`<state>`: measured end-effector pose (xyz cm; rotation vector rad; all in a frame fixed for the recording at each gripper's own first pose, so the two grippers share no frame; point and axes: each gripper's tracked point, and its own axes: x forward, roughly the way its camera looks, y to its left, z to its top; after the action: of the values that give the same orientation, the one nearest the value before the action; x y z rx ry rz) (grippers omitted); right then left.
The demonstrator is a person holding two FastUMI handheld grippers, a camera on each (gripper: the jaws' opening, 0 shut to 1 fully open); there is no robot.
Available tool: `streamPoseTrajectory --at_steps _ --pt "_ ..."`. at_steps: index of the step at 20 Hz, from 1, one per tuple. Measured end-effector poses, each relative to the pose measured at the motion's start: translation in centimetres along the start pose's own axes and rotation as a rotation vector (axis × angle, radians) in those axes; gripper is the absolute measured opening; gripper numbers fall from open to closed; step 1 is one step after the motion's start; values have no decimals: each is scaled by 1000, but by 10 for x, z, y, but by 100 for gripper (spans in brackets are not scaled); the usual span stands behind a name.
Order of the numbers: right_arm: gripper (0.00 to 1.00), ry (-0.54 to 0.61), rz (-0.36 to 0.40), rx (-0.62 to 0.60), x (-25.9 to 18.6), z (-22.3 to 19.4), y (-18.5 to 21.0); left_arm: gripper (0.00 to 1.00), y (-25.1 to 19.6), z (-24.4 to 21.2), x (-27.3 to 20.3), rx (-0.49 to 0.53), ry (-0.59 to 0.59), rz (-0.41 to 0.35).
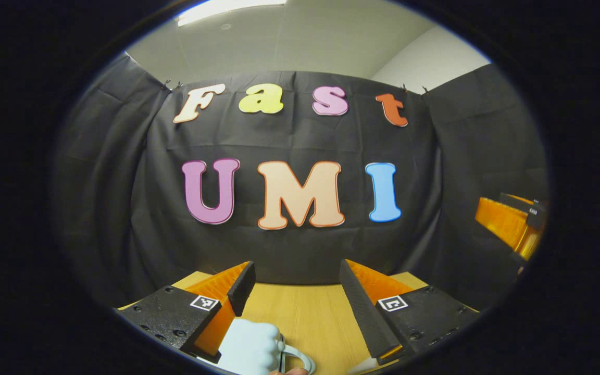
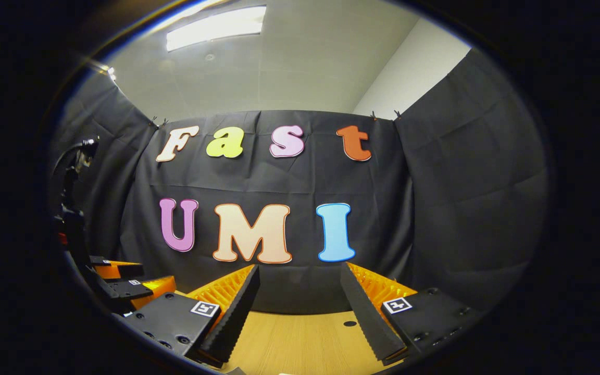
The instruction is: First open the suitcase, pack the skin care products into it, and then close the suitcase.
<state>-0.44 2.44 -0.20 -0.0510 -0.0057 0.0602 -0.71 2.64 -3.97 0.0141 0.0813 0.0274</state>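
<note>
Step in hand: approach, suitcase not yet opened, judging by both raised tools. Left tool is spread wide, empty, over the desk; a pale-blue item, possibly the suitcase handle, lies at 6 o'clock. Right tool is likewise wide, empty. Next: lower toward the 6 o'clock item.

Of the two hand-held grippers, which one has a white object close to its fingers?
The left hand-held gripper: a white object lies beside its left finger. The right hand-held gripper has bare wooden table between its fingers.

Pale blue object cut off at bottom edge.
</note>
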Motion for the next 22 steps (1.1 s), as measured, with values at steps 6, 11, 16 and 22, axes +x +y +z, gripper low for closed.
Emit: streamPoseTrajectory --at_steps 6,11,16,22 --pt "98 50 22 6 0 -17 2 95 8 -74 1 23 191 -9" --pt "98 105 36 -5 -4 -35 0 96 -8 -145 -11 -34 383 -34" --pt "98 137 32 -31 -8 -45 -6 96 -20 -187 -16 -53 508 -54" --pt "98 179 23 -36 -8 -59 -12 95 -31 -232 -20 -98 643 -60"
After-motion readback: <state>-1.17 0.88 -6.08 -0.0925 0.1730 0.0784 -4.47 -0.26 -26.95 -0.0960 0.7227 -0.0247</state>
